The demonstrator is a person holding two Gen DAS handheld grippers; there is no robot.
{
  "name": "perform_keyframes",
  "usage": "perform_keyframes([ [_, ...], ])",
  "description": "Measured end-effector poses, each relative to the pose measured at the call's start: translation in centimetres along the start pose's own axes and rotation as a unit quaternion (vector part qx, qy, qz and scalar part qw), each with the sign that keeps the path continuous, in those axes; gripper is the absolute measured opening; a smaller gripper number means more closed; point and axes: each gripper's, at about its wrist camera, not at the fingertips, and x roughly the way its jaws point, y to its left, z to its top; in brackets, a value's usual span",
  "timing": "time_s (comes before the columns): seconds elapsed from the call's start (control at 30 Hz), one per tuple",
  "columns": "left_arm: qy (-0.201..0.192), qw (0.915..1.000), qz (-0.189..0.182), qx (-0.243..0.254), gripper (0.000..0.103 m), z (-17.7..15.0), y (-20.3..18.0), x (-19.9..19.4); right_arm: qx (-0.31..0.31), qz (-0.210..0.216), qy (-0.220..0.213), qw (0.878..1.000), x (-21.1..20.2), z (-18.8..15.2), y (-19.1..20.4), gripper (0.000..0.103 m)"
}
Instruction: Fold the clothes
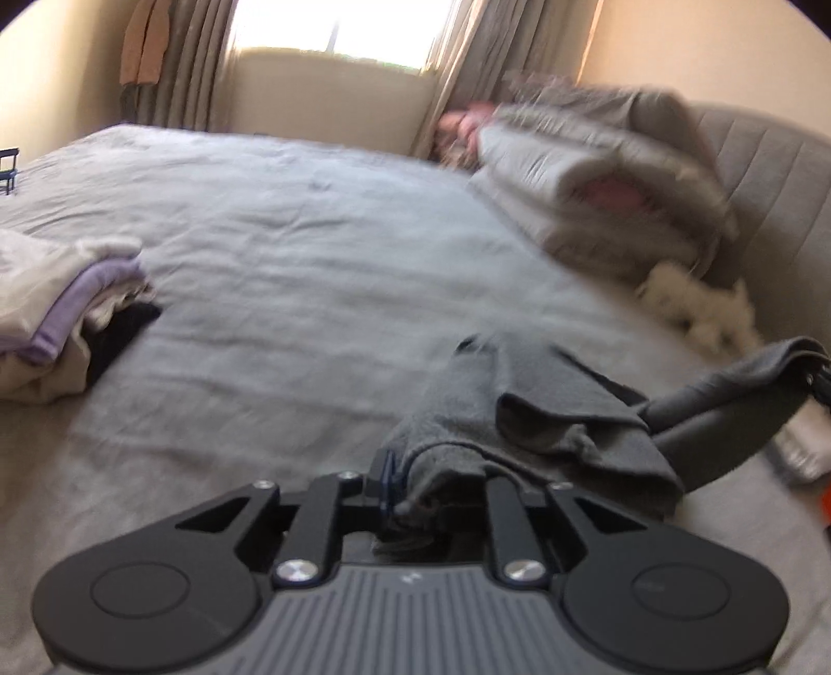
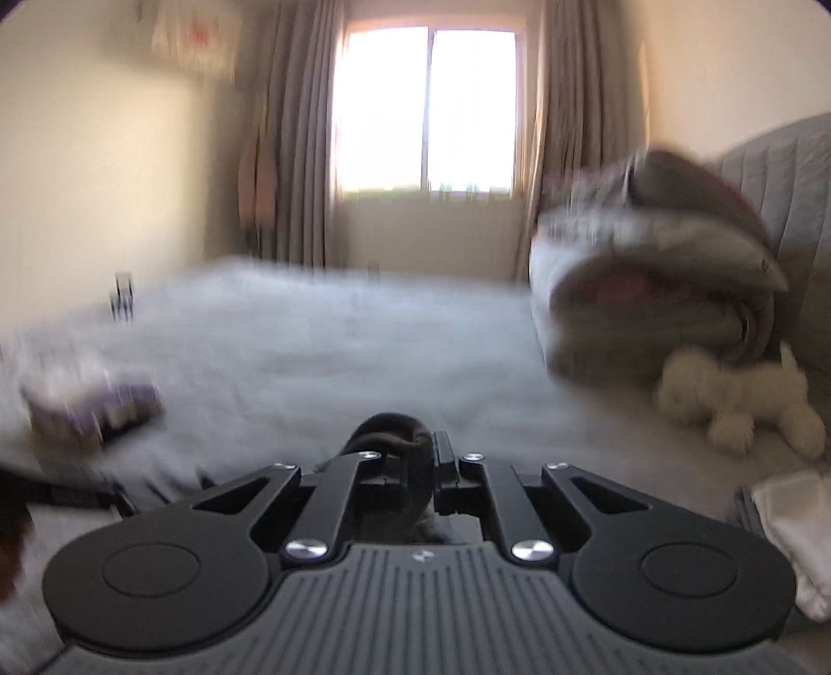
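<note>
Left gripper clamped on dark grey fleece garment on grey bedspread, right gripper clamped on its far end, folded clothes stack left of garment, open bedspread between.

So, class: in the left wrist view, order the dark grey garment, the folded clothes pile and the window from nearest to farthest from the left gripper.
1. Dark grey garment, clamped in the left gripper.
2. Folded clothes pile, on the left.
3. Window, behind the bed.
</note>
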Motion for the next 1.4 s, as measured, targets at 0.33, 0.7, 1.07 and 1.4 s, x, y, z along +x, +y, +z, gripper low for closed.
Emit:
perform_keyframes([
  [0.33,-0.02,0.9998,0.002,-0.006,0.014,0.5,0.9,-0.8,0.036,-0.088,0.018,0.995,1.4,-1.1,-2.2,0.015],
  [0.7,-0.039,0.9988,-0.007,-0.029,0.019,1.6,2.3,-1.1,0.066,-0.078,-0.025,0.994,0.3,-0.6,-2.8,0.073],
  [1.07,-0.01,0.9999,0.004,0.001,0.008,0.6,1.8,0.9,0.022,0.019,0.032,0.999,2.4,-1.4,-0.3,0.074],
  [1.4,-0.195,0.9654,-0.17,-0.033,0.006,2.2,2.9,-6.9,-0.056,0.067,0.065,0.994,4.9,-3.1,3.5,0.074],
])
